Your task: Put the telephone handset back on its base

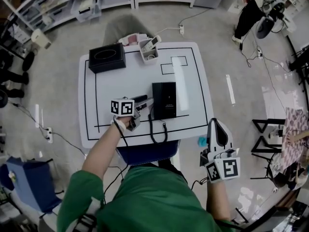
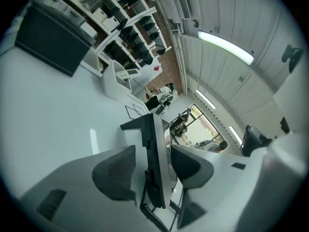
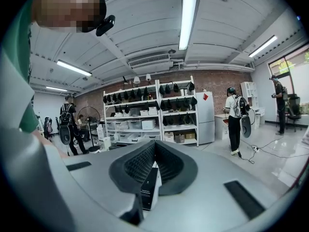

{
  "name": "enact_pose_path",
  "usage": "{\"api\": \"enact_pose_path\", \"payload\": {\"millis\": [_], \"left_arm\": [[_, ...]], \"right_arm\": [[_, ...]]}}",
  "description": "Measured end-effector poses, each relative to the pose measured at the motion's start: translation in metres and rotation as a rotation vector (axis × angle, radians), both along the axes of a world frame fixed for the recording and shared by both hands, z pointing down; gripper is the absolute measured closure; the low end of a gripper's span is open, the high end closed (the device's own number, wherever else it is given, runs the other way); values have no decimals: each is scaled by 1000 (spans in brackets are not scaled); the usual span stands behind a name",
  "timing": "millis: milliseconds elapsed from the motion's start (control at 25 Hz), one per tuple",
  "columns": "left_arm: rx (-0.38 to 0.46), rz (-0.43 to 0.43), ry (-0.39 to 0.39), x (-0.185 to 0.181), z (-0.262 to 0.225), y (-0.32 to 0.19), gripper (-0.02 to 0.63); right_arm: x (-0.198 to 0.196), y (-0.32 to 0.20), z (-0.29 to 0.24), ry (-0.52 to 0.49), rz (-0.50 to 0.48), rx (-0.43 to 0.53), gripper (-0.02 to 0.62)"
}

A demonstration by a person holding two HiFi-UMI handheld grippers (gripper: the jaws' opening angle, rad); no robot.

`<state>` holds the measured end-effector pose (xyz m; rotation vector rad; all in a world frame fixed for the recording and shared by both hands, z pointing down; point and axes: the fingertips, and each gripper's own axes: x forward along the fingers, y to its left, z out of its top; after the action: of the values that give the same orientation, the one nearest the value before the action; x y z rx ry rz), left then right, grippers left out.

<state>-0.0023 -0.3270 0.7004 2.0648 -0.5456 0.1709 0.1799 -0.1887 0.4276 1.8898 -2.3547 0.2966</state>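
The black telephone base [image 1: 164, 100] lies near the front of the white table [image 1: 193, 76]. At its left edge is the black handset [image 2: 153, 163], seen edge-on between my left gripper's [image 2: 154, 167] fingers [image 2: 116, 170]. A gap shows beside each pad, so this gripper [image 1: 143, 104] is open around the handset. The coiled cord [image 1: 153, 129] loops toward the table's front edge. I cannot tell whether the handset sits in its cradle. My right gripper [image 1: 218, 129] hangs off the table's right front corner, shut [image 3: 154, 159] and holding nothing.
A black box [image 1: 107, 57] and a white holder with a small device [image 1: 149, 50] stand at the table's back. A blue chair seat [image 1: 147, 153] shows under the front edge. Cables lie on the floor; shelves line the far wall. People stand in the room beyond.
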Motion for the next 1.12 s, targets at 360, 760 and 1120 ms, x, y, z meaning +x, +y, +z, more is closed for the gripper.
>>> {"api": "enact_pose_path", "payload": {"millis": [360,760,1120], "left_arm": [[350,-194,-211,-47,-93,-6,458],[755,-261,-416,-46,-218,43,505],[927,-390,-295,-42,-328,93,522]], "right_arm": [[2,-2,-29,-3,-39,73,575],[-7,4,-60,-19,-102,138,575],[-2,17,-76,-29,-117,193,574]]}}
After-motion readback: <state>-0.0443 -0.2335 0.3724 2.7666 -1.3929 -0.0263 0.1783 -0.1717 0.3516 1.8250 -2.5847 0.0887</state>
